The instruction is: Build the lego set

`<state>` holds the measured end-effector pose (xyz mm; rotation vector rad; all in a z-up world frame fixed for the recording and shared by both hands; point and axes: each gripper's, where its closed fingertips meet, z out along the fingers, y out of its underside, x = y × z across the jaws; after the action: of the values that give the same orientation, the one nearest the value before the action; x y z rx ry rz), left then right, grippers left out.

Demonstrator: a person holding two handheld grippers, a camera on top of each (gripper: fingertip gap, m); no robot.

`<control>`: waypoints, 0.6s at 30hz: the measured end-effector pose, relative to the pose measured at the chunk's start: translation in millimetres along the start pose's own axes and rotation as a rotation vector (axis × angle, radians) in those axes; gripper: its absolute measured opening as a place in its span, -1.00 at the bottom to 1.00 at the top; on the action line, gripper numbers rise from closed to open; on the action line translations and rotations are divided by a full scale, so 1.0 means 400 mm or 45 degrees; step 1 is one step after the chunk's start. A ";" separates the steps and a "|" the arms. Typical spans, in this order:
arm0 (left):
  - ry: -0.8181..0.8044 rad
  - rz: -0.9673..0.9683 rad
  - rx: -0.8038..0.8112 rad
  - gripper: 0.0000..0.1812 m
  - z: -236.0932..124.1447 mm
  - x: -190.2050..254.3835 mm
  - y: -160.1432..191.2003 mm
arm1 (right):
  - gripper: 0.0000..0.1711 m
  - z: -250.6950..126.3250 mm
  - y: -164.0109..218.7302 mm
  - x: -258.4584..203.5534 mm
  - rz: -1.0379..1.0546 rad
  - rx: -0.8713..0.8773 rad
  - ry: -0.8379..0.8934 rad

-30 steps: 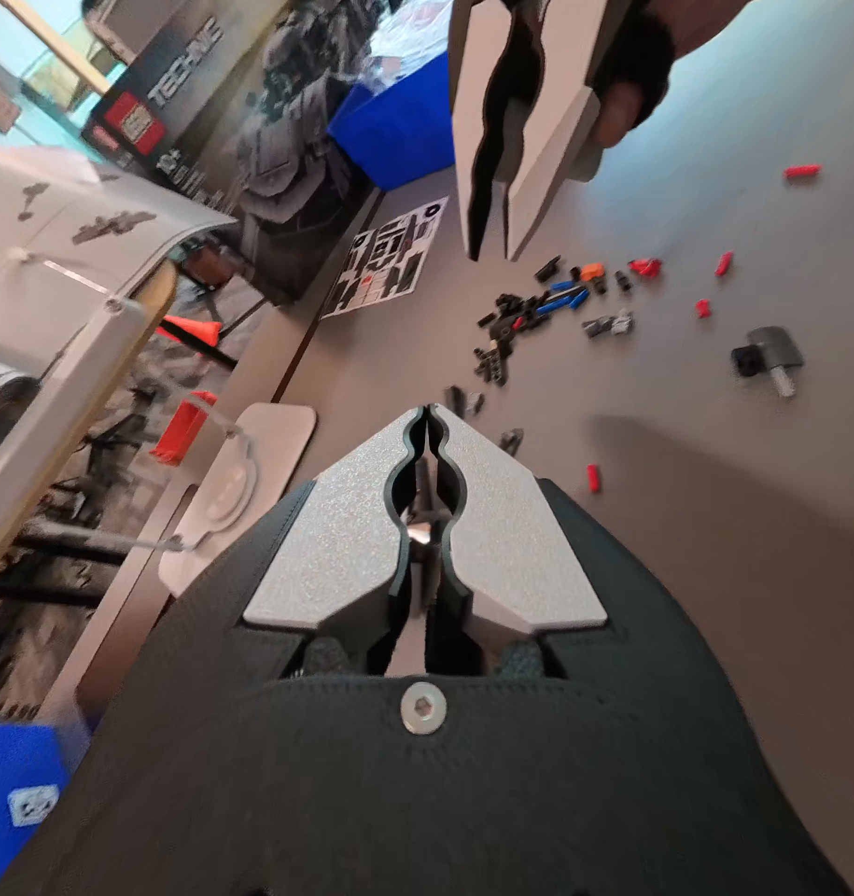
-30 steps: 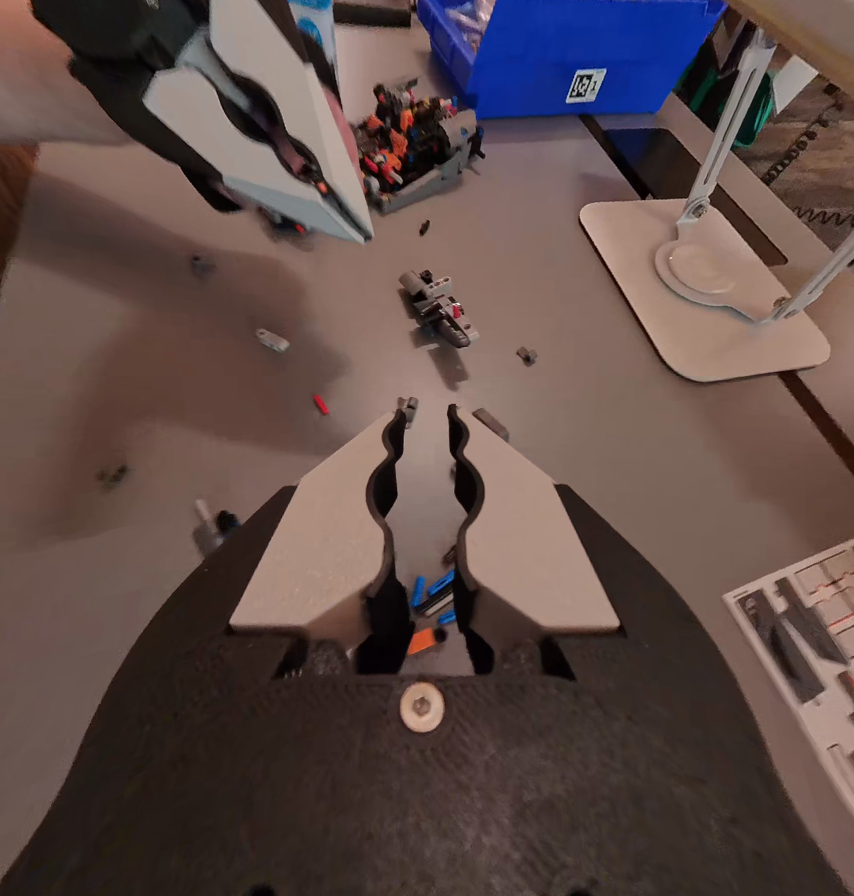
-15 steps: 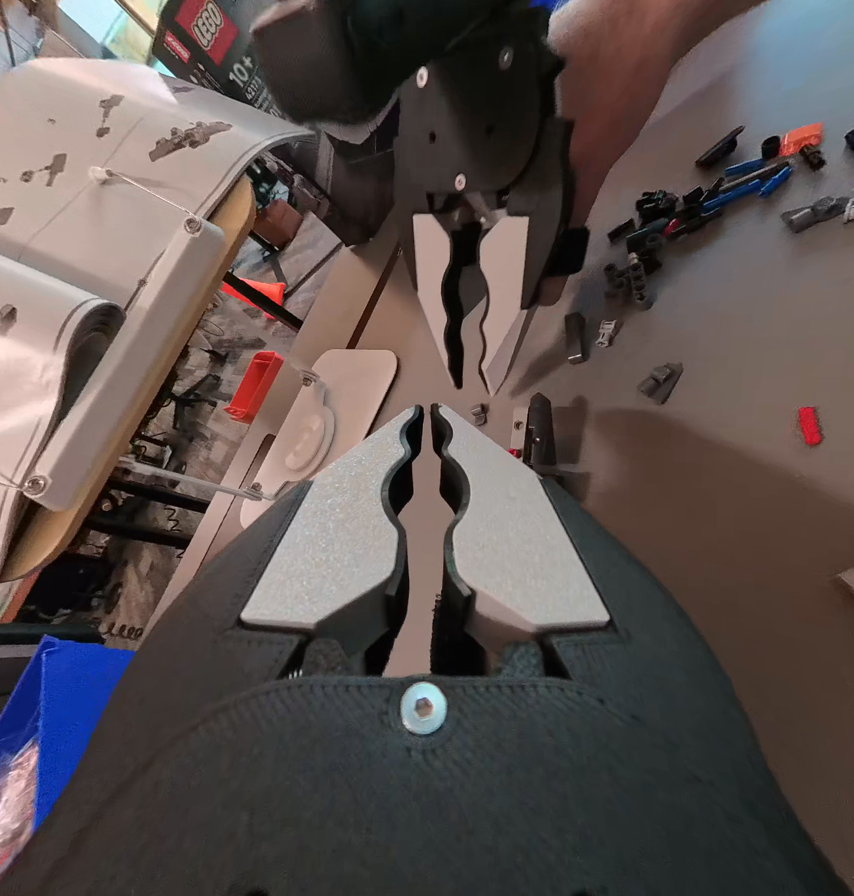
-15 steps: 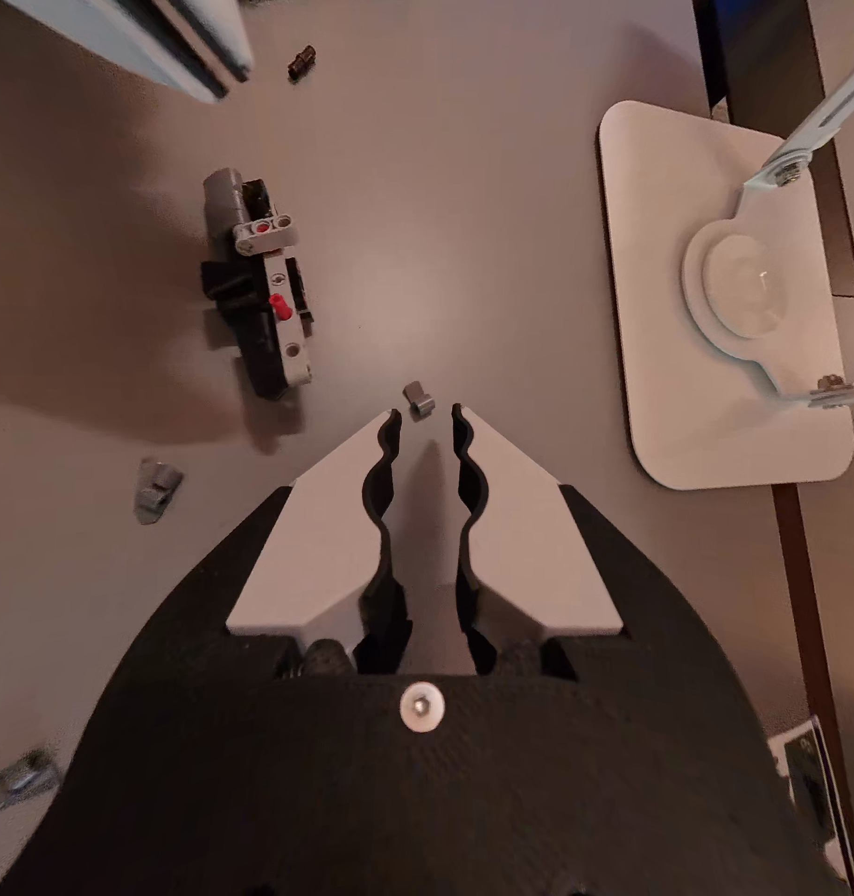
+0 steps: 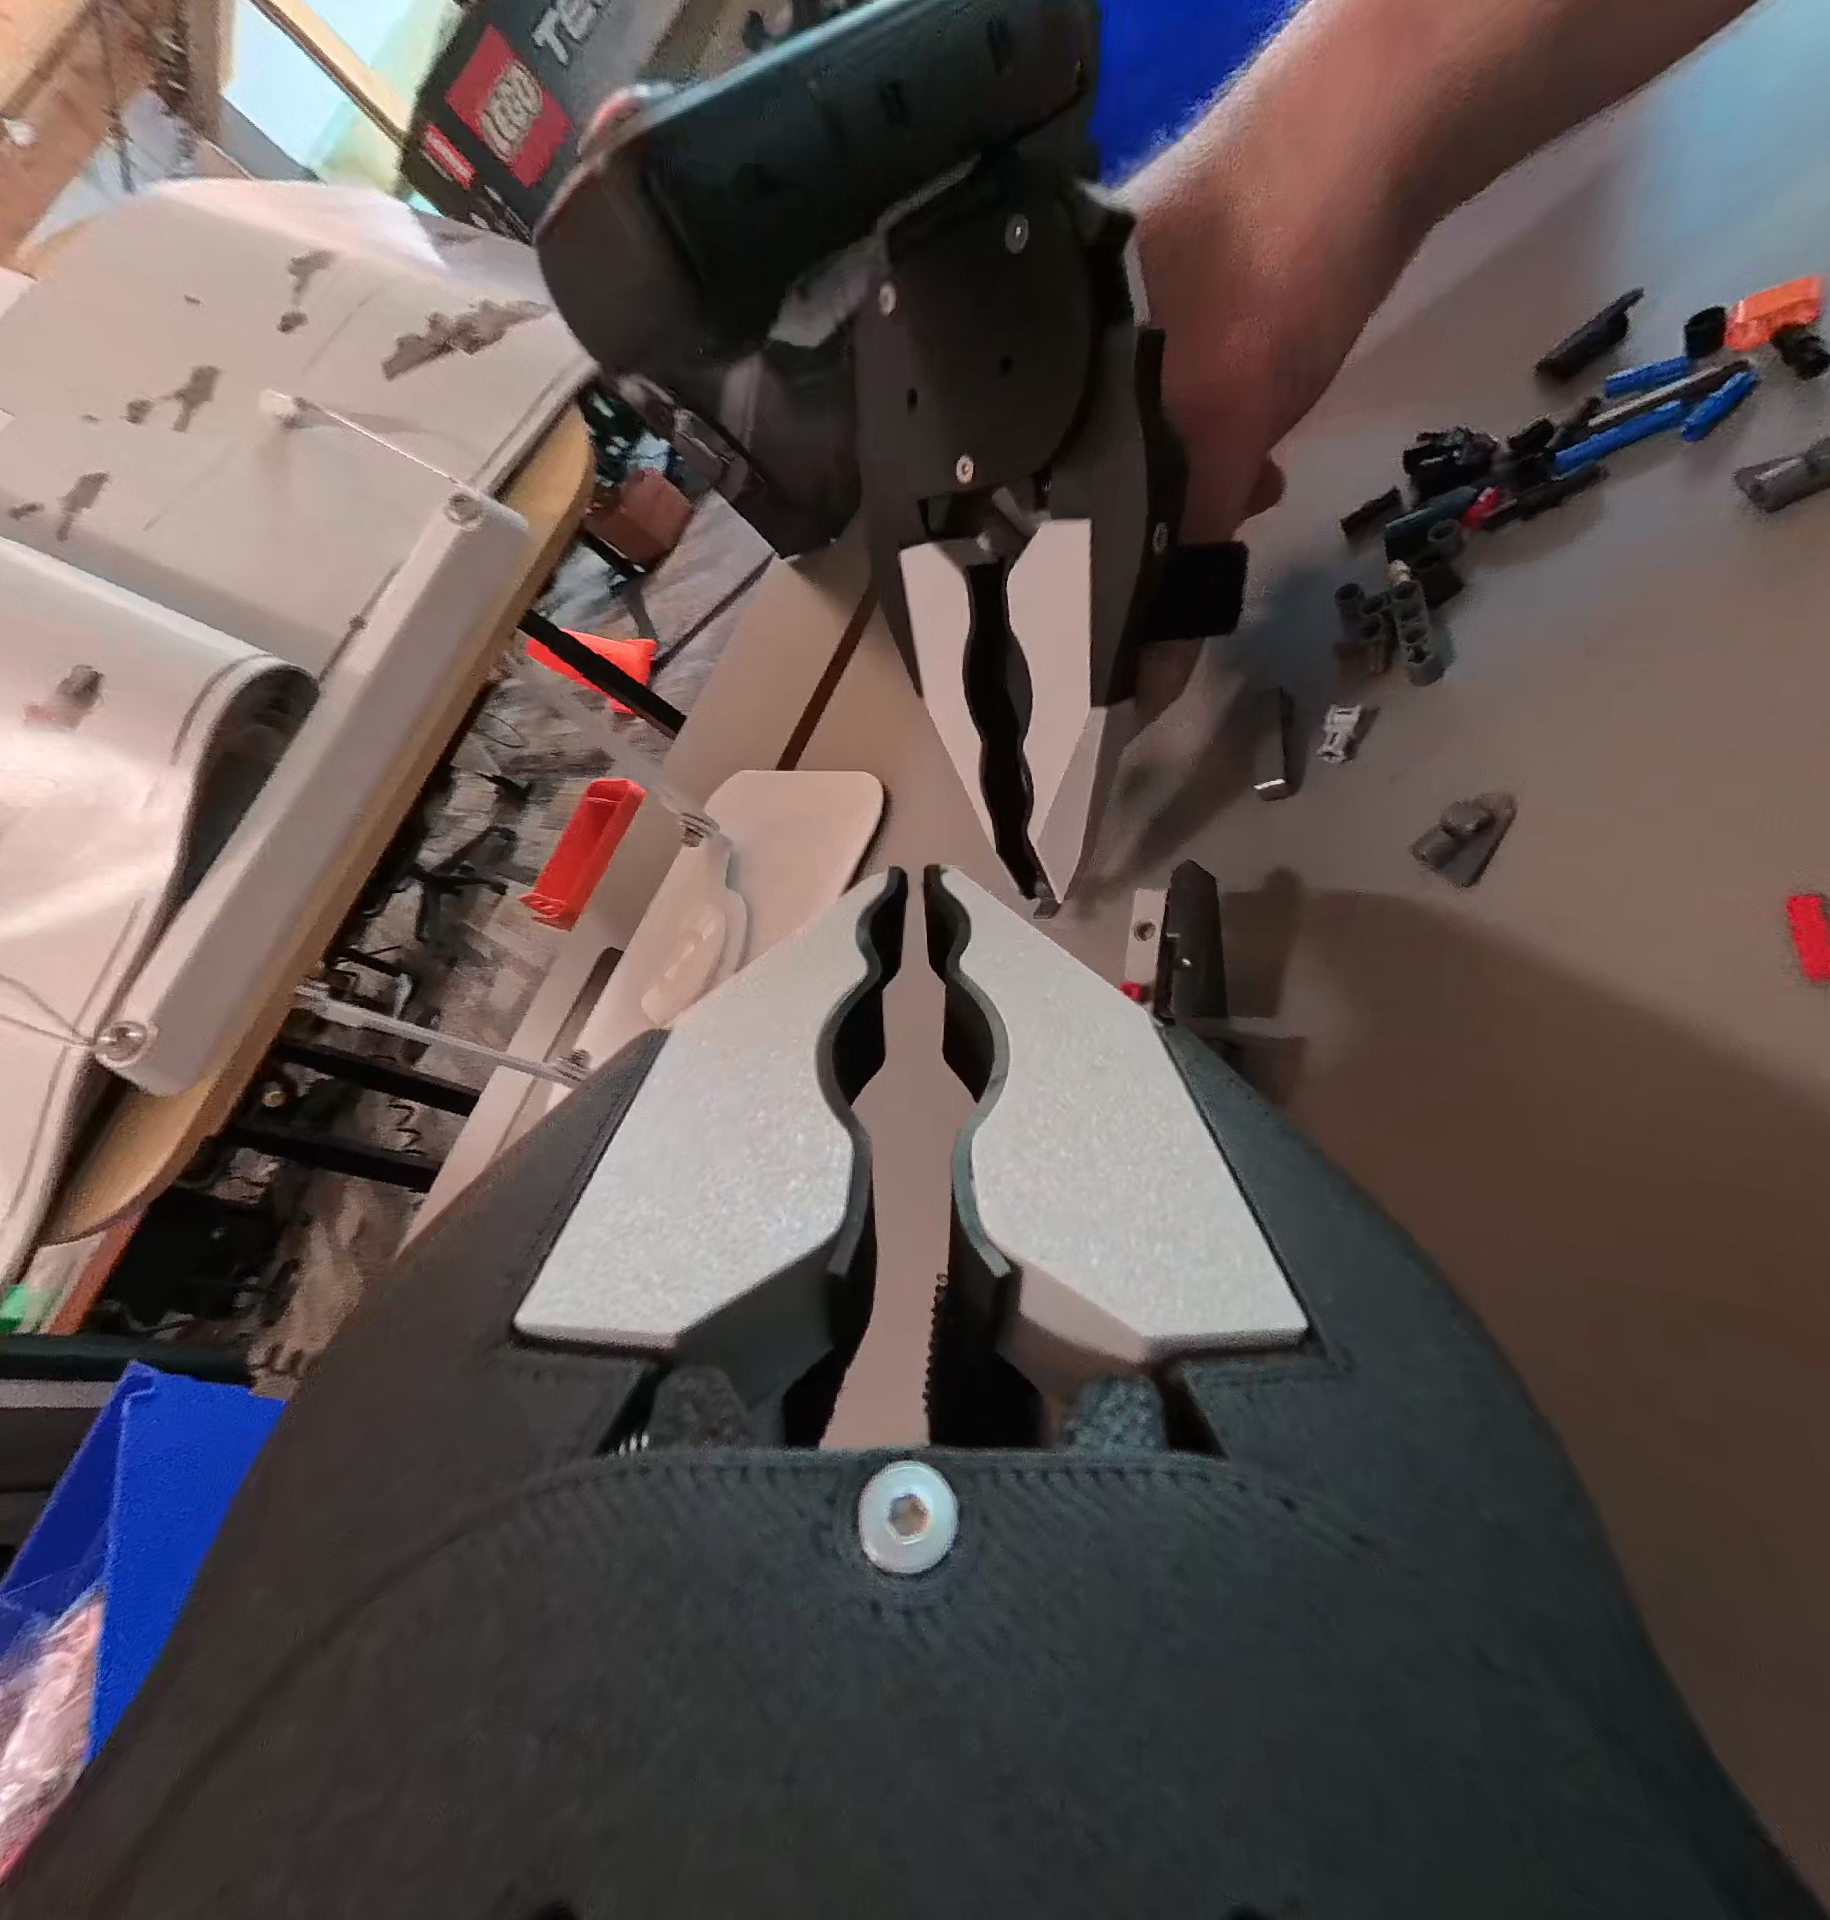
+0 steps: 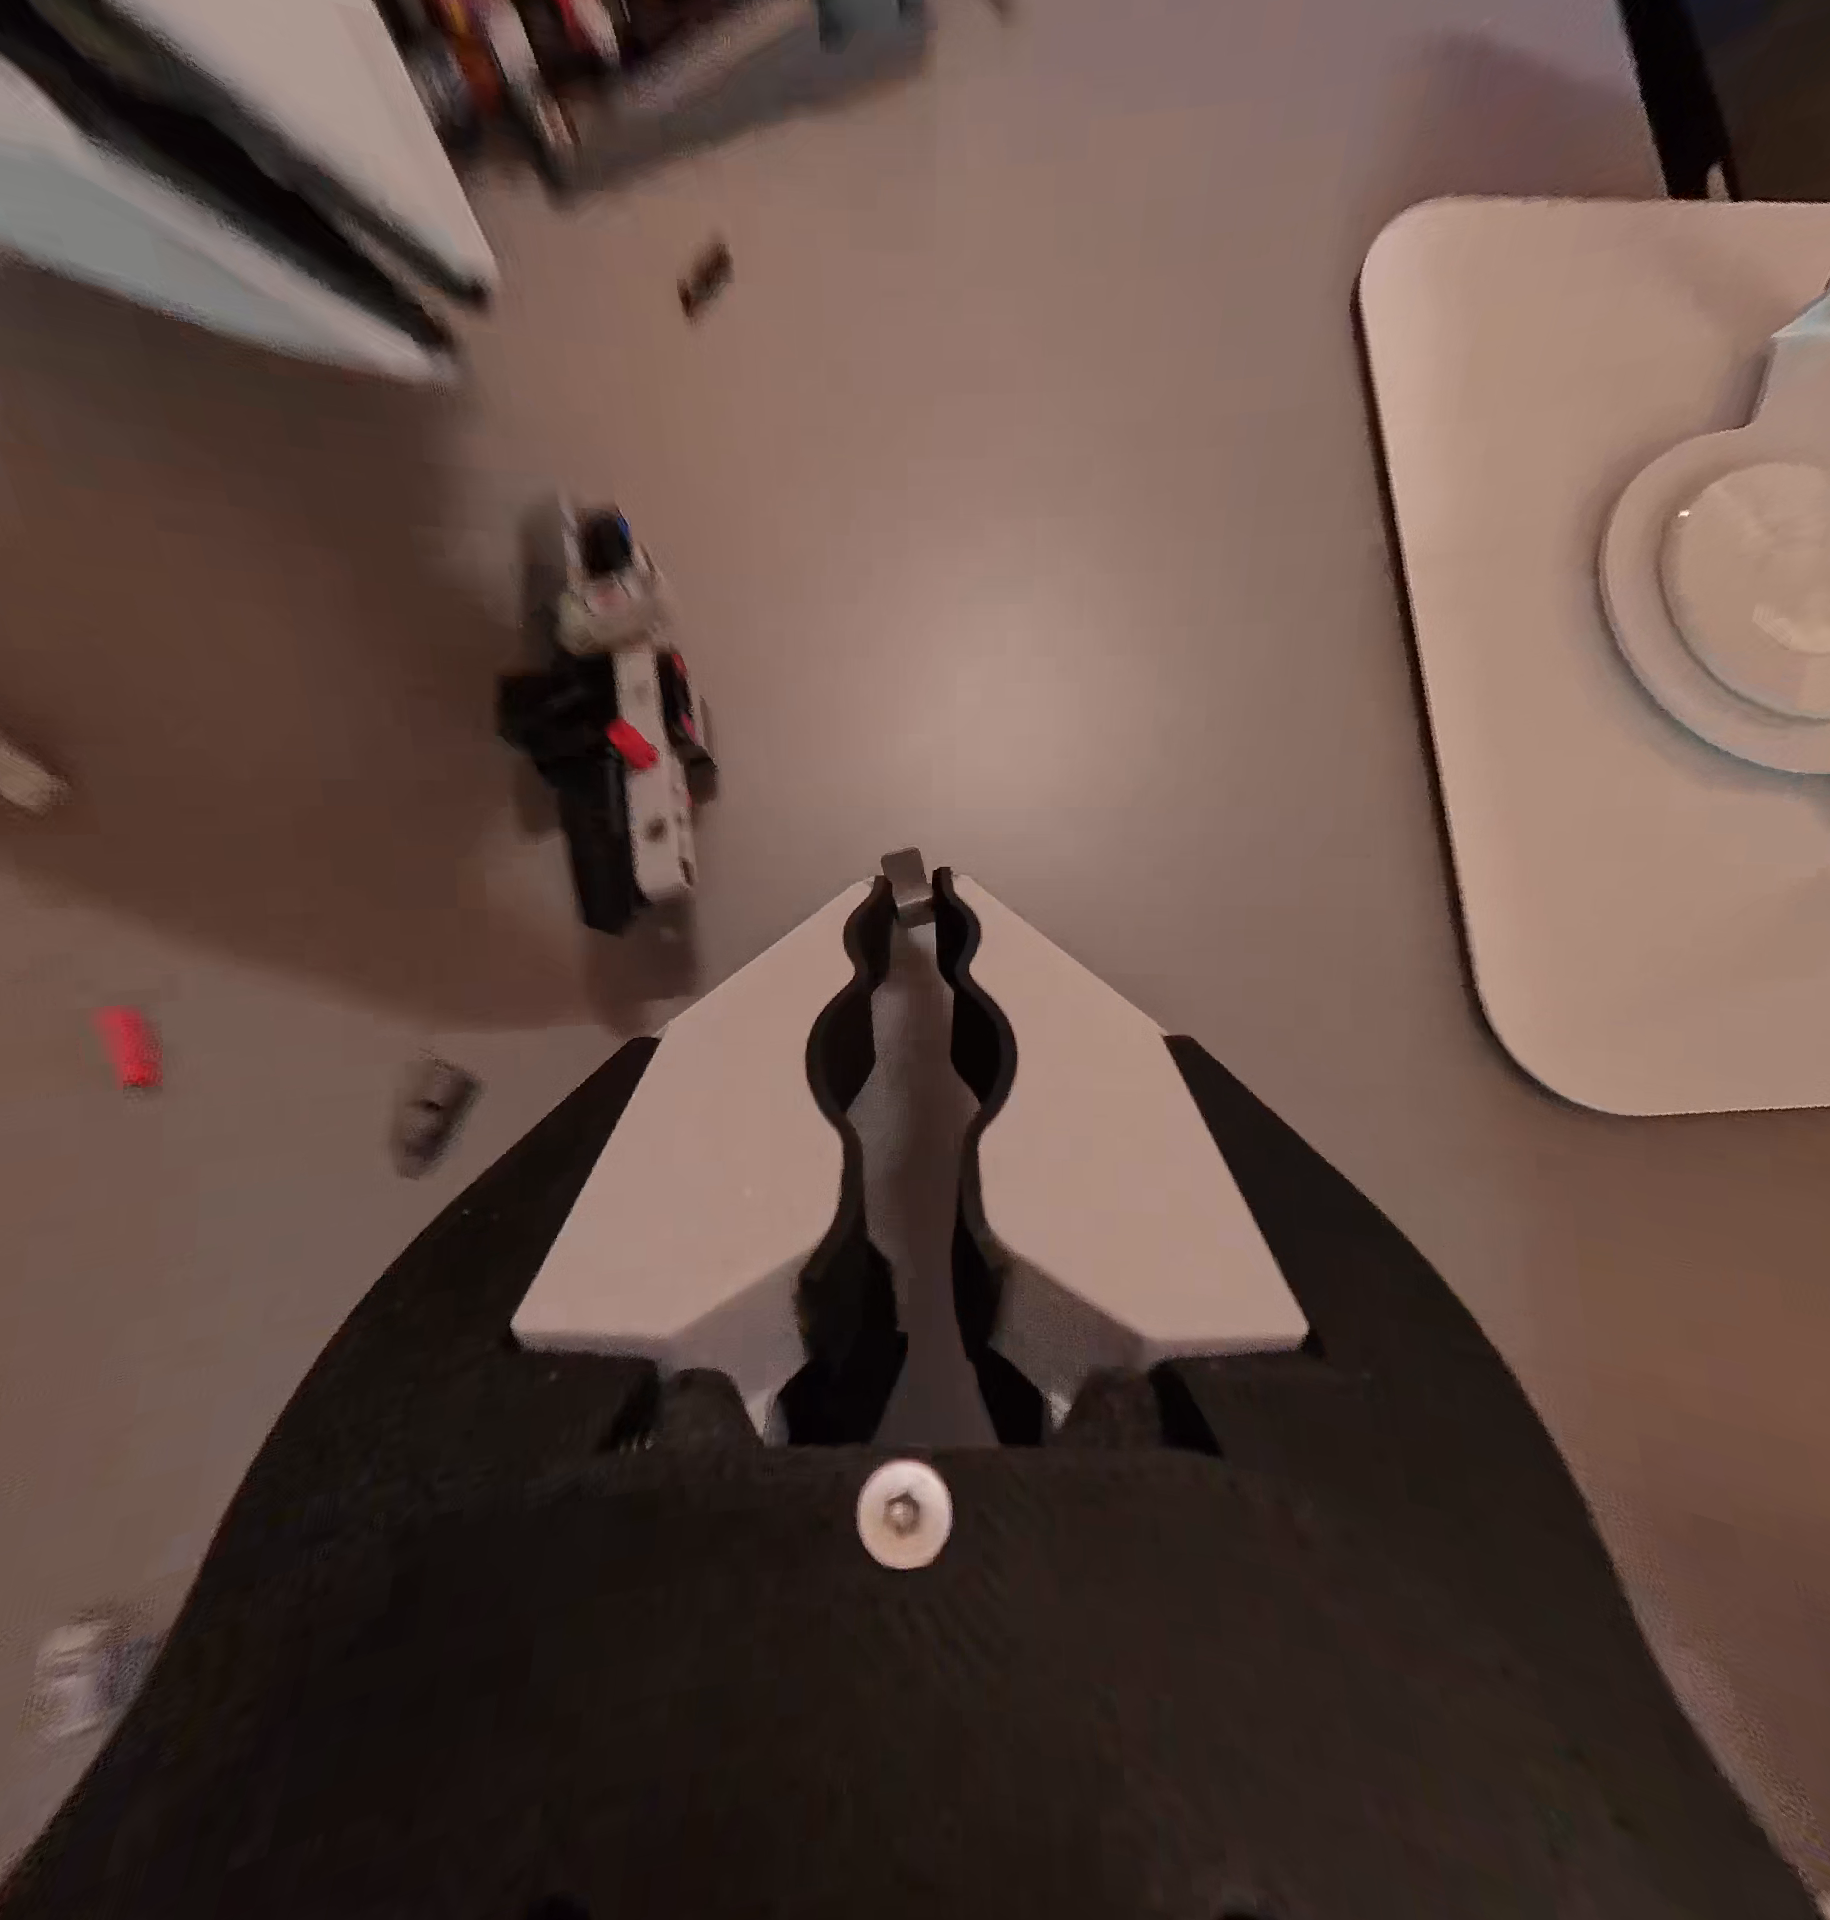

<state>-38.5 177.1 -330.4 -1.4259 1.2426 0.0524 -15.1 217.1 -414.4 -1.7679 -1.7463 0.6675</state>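
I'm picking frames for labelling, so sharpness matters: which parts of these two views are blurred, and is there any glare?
Right wrist view: the right gripper and the small grey piece at its tips are sharp; the black-and-white assembly and the top edge are motion-smeared; a soft glare patch lies on the table. Left wrist view: mostly sharp, with slight smear by the other gripper's tips.

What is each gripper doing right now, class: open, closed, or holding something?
Left gripper: nearly closed, a narrow gap, holding nothing.
Right gripper: closed on a small grey piece at its fingertips.
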 end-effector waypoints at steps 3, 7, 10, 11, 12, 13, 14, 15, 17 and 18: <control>-0.102 0.083 0.029 -0.93 -0.005 -0.020 -0.028 | -0.94 -0.075 -0.087 -0.039 0.269 0.285 -0.193; -0.229 0.256 0.083 -0.75 -0.021 -0.030 -0.079 | -0.94 -0.192 -0.173 -0.095 0.453 0.573 -0.414; -0.254 0.338 0.112 -0.74 -0.023 -0.027 -0.109 | -0.94 -0.221 -0.177 -0.125 0.432 0.558 -0.469; -0.248 0.373 0.112 -0.76 -0.022 -0.023 -0.117 | -0.94 -0.221 -0.171 -0.128 0.413 0.524 -0.465; -0.245 0.412 0.124 -0.79 -0.022 -0.017 -0.127 | -0.94 -0.222 -0.167 -0.135 0.403 0.486 -0.490; -0.226 0.457 0.129 -0.83 -0.025 -0.007 -0.137 | -0.94 -0.222 -0.166 -0.140 0.399 0.456 -0.512; -0.206 0.505 0.120 -0.84 -0.024 0.001 -0.141 | -0.94 -0.220 -0.163 -0.137 0.390 0.425 -0.502; -0.175 0.553 0.100 -0.85 -0.022 0.010 -0.141 | -0.94 -0.218 -0.160 -0.135 0.376 0.393 -0.493; -0.129 0.628 0.065 -0.88 -0.022 0.021 -0.136 | -0.94 -0.214 -0.158 -0.135 0.360 0.345 -0.492; -0.120 0.656 0.044 -0.88 -0.021 0.020 -0.133 | -0.94 -0.211 -0.155 -0.134 0.359 0.315 -0.482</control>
<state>-4.1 152.3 -296.3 -1.0310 1.4944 0.4420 -2.6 159.4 -313.0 -1.8119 -1.5661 1.3523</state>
